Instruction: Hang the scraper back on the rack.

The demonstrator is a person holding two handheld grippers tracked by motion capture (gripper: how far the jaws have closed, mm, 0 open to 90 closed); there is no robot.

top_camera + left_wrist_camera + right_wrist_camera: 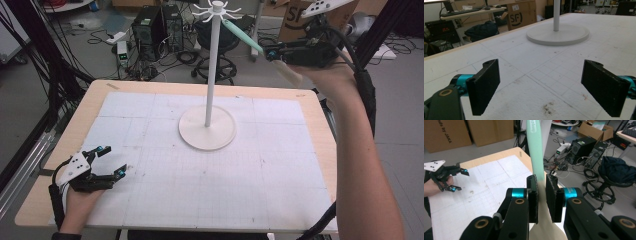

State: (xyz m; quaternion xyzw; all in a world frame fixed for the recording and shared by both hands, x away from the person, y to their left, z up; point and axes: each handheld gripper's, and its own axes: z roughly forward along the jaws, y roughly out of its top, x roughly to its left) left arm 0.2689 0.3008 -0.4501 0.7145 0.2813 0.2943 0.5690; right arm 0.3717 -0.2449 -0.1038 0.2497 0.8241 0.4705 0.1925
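the right gripper (274, 53) is clamped on a mint-handled spatula (244, 36), held up by the hooks of the white stand (209, 127). the left gripper (112, 161) rests wide open and empty on the table (280, 170).

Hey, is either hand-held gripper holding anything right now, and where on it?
The right hand-held gripper clamps a long mint-green and cream utensil where the colours meet. The left hand-held gripper is open, holding nothing.
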